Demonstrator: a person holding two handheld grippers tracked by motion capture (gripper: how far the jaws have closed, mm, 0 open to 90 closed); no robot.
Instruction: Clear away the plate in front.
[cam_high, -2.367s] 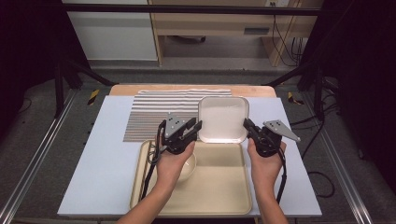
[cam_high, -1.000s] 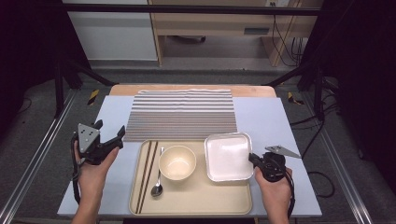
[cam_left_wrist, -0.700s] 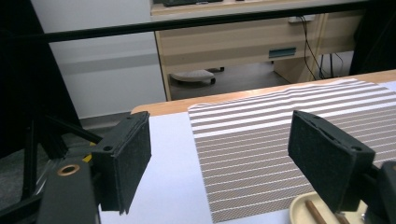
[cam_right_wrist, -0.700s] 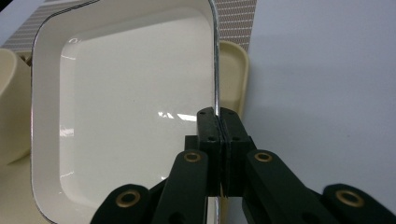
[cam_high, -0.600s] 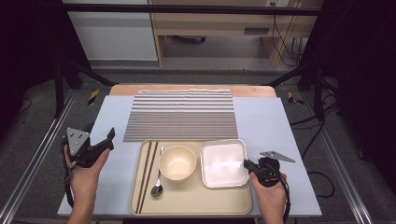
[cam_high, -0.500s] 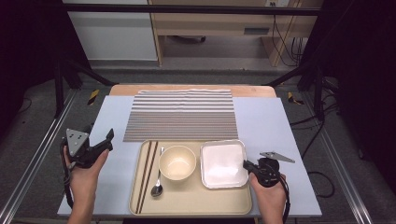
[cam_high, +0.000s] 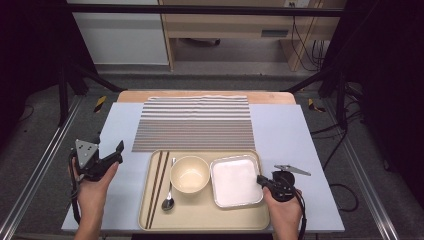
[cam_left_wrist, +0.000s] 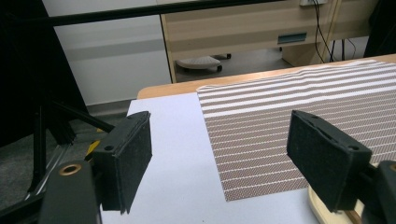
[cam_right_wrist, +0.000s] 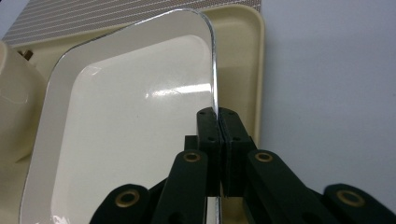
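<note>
Right gripper (cam_high: 262, 180) has its fingers clamped on the right rim of the square plate (cam_high: 235, 180), which sits in the right half of the tray (cam_high: 200, 220), lower centre of the high view, beside the bowl (cam_high: 189, 173). In the right gripper view the pinch is on the thin silver-edged rim (cam_right_wrist: 212, 70).

Plate looks rigid, glazed, probably slippery and chippable; a one-edge grip will lever, so take hold mid-edge and keep it low.

Left gripper (cam_high: 112, 154), lower left over the bench (cam_high: 300, 130), fingers wide apart, holding nothing.
</note>
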